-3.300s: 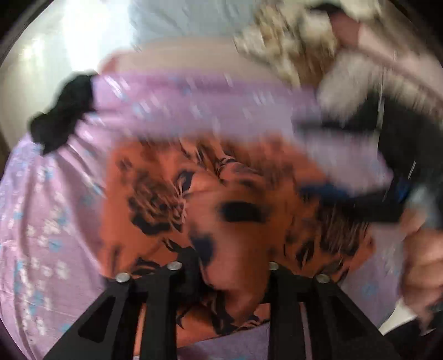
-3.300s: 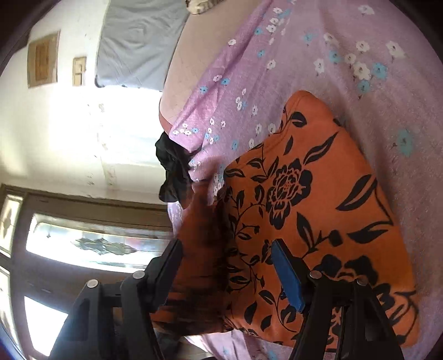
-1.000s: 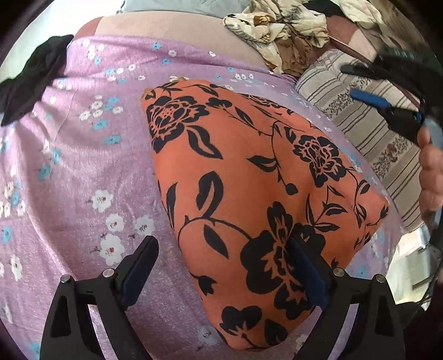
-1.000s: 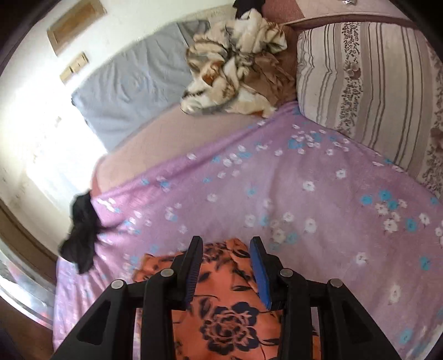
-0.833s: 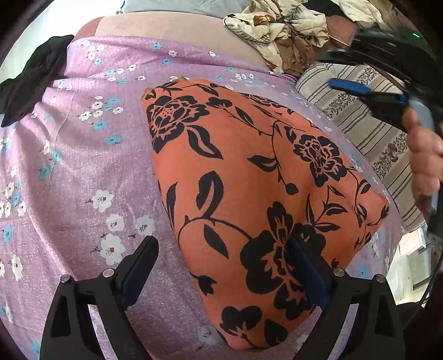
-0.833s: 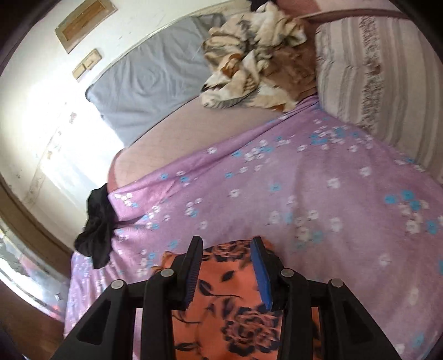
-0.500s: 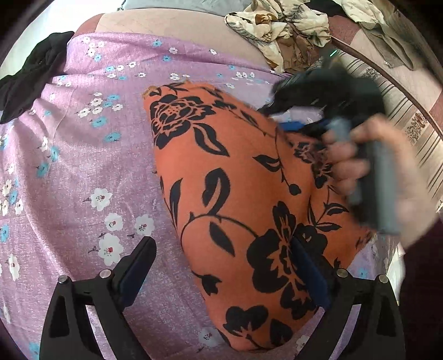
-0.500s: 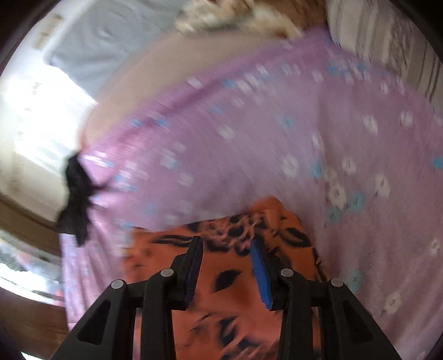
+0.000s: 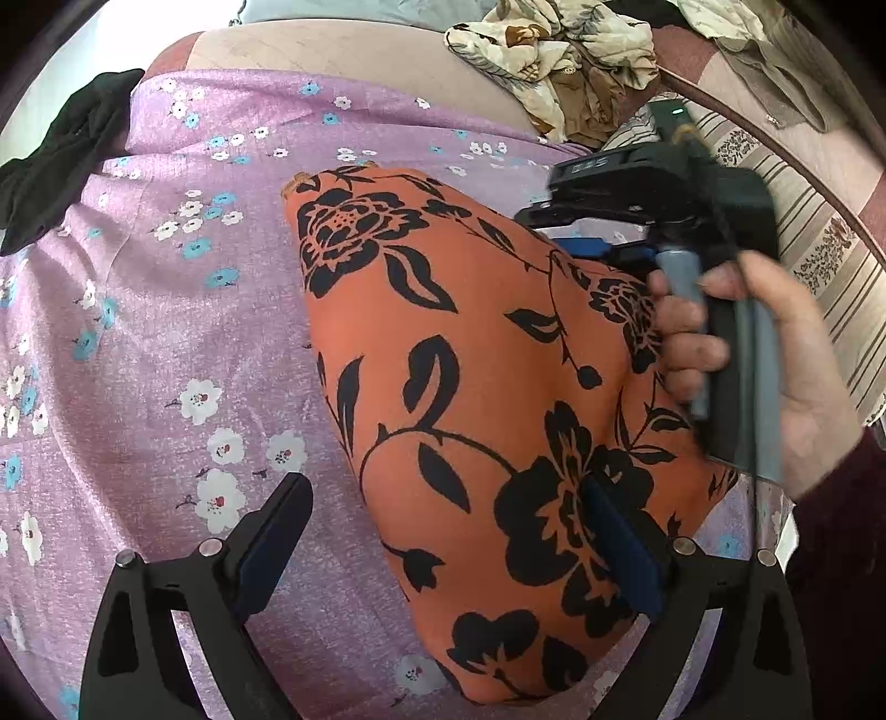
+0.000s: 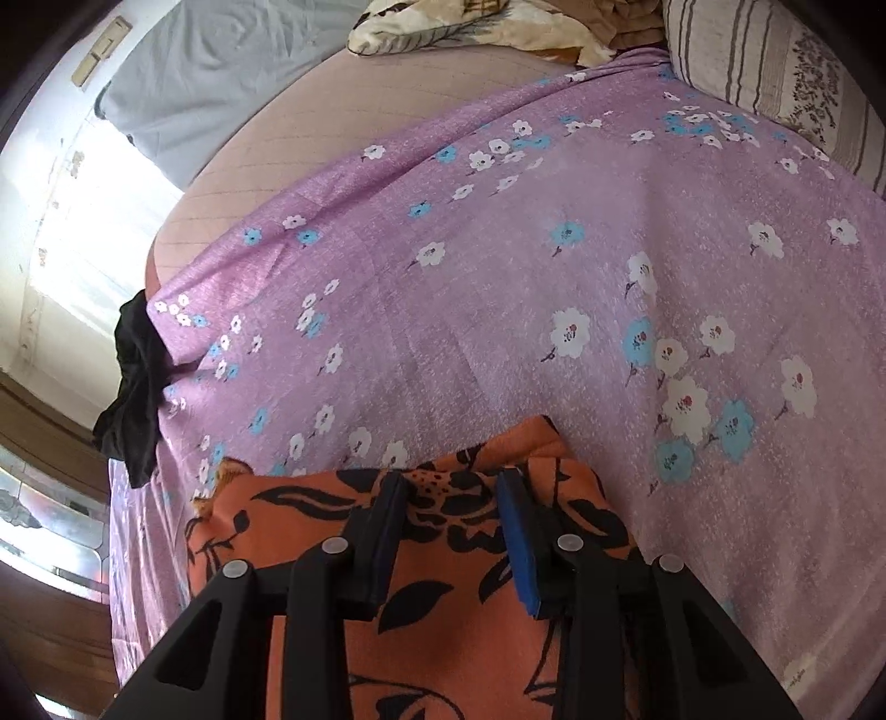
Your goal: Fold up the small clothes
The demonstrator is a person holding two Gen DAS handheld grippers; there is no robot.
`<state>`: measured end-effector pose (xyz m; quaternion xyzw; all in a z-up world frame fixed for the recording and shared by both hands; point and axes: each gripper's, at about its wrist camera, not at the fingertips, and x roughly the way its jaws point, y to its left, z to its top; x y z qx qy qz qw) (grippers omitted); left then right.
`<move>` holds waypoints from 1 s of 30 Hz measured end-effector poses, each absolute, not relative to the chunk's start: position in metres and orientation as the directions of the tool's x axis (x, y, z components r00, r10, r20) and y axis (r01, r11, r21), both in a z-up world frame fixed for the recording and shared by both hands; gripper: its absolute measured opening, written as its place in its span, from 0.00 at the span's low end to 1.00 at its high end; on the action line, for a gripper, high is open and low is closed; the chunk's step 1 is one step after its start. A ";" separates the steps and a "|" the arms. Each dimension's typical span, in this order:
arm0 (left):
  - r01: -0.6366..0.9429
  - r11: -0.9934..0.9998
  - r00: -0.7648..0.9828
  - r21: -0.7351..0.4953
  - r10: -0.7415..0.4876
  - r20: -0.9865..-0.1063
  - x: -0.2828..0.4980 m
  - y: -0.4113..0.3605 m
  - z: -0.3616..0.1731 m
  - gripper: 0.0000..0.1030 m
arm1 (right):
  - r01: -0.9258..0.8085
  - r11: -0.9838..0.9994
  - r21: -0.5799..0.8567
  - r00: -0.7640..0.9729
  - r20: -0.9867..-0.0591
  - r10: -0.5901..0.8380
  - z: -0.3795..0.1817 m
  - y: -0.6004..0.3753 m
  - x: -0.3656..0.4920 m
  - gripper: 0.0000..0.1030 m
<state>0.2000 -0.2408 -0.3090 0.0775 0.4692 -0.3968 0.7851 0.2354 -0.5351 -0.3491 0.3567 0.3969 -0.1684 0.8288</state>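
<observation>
An orange garment with black flowers [image 9: 470,360] lies folded on the purple flowered sheet [image 9: 166,360]. My left gripper [image 9: 448,531] is open wide at its near end. One finger is over the sheet and the other over the cloth. A hand [image 9: 775,360] holds my right gripper [image 9: 576,235] down at the garment's far right edge. In the right wrist view, the right gripper [image 10: 451,487] has its jaws partly apart. They straddle the far edge of the garment [image 10: 443,609], and the pads do not press it.
A black cloth [image 9: 55,155] hangs at the sheet's far left corner. A heap of cream and brown clothes [image 9: 554,50] lies at the back. A striped pillow [image 9: 803,249] is on the right, and a grey pillow [image 10: 221,72] is by the wall.
The right gripper came down from above the bed onto the garment's far edge, and its hand entered the left wrist view from the right. The left gripper and the garment stayed still.
</observation>
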 end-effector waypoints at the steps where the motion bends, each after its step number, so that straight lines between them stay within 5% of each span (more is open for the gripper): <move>1: 0.696 0.673 0.246 -0.248 -0.549 -0.799 0.199 -0.241 -0.308 0.95 | 0.567 0.683 0.461 0.626 -0.779 0.006 -0.342 -0.532 0.229 0.37; 10: 0.696 0.678 0.255 -0.237 -0.542 -0.801 0.197 -0.245 -0.303 0.95 | 0.510 0.741 0.437 0.654 -0.757 -0.003 -0.289 -0.500 0.159 0.37; 22: 0.705 0.669 0.249 -0.235 -0.544 -0.801 0.192 -0.244 -0.305 0.95 | 0.508 0.764 0.397 0.548 -0.834 0.068 -0.339 -0.489 0.106 0.29; 27: 0.698 0.662 0.213 -0.274 -0.557 -0.803 0.201 -0.240 -0.296 0.95 | 0.537 0.651 0.536 0.592 -0.790 0.161 -0.356 -0.513 0.098 0.21; 30: 0.702 0.687 0.341 -0.185 -0.553 -0.760 0.197 -0.231 -0.276 0.95 | 0.548 0.579 0.604 0.621 -0.757 0.204 -0.362 -0.522 0.092 0.16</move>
